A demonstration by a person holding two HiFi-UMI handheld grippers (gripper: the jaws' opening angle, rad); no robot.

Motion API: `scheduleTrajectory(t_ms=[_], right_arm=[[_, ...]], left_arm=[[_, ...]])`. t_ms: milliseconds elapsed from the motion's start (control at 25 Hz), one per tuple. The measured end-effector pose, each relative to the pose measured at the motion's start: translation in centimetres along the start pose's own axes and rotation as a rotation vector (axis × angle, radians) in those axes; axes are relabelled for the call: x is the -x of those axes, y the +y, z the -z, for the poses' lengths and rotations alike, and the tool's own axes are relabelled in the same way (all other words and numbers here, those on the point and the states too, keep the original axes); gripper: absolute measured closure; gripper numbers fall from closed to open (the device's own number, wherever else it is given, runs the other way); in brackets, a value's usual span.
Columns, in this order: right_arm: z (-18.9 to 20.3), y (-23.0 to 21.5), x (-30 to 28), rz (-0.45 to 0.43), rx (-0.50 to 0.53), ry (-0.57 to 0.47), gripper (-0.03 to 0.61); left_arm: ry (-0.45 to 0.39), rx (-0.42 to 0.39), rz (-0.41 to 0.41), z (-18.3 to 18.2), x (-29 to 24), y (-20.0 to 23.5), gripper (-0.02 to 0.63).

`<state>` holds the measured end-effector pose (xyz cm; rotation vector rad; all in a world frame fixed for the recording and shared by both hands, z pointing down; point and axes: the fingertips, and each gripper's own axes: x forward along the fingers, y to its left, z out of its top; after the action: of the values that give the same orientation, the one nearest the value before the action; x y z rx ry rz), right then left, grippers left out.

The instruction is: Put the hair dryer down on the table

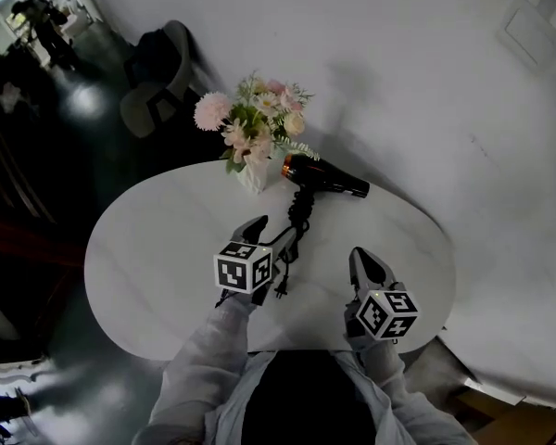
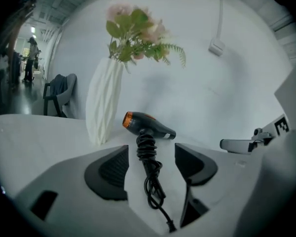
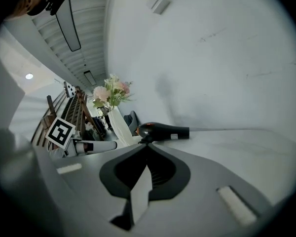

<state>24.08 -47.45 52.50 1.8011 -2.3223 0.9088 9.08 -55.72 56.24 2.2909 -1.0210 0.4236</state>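
the dryer (image 1: 326,176) lay on the table (image 1: 148,248), likely rigid and top-heavy, best held by its handle. left gripper (image 1: 255,227) gaped, empty; right gripper (image 1: 364,265) was closed, empty.

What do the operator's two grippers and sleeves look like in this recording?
The left gripper and the right gripper both have grey moulded bodies. Each carries a white cube printed with black square markers. The fingers are wedge-shaped and faced with black ribbed pads. The person's sleeves are pale grey.
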Motion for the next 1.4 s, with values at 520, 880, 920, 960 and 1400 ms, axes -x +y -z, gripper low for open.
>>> scheduleTrajectory(t_ms=[520, 880, 920, 960, 1400], right_arm=[[2.5, 10.4, 7.3, -0.078, 0.114, -0.054, 0.568], [6.3, 15.7, 12.2, -0.067, 0.163, -0.088, 0.568], [6.8, 16.1, 12.7, -0.066, 0.164, -0.089, 0.568], [7.3, 16.5, 13.2, -0.065, 0.164, -0.091, 0.568], [11.3, 18.2, 17.0, 0.007, 0.207, -0.1, 0.569]], left_arm=[[-0.177, -0.055, -0.034, 1.5, 16.5, -1.7, 0.481], [-0.261, -0.033, -0.093, 5.9, 26.6, -0.7, 0.579], [-0.27, -0.031, -0.104, 6.6, 27.5, -0.5, 0.594], [-0.277, -0.034, -0.118, 7.2, 28.4, -0.2, 0.605], [-0.301, -0.128, -0.14, 11.9, 33.0, -0.6, 0.612]])
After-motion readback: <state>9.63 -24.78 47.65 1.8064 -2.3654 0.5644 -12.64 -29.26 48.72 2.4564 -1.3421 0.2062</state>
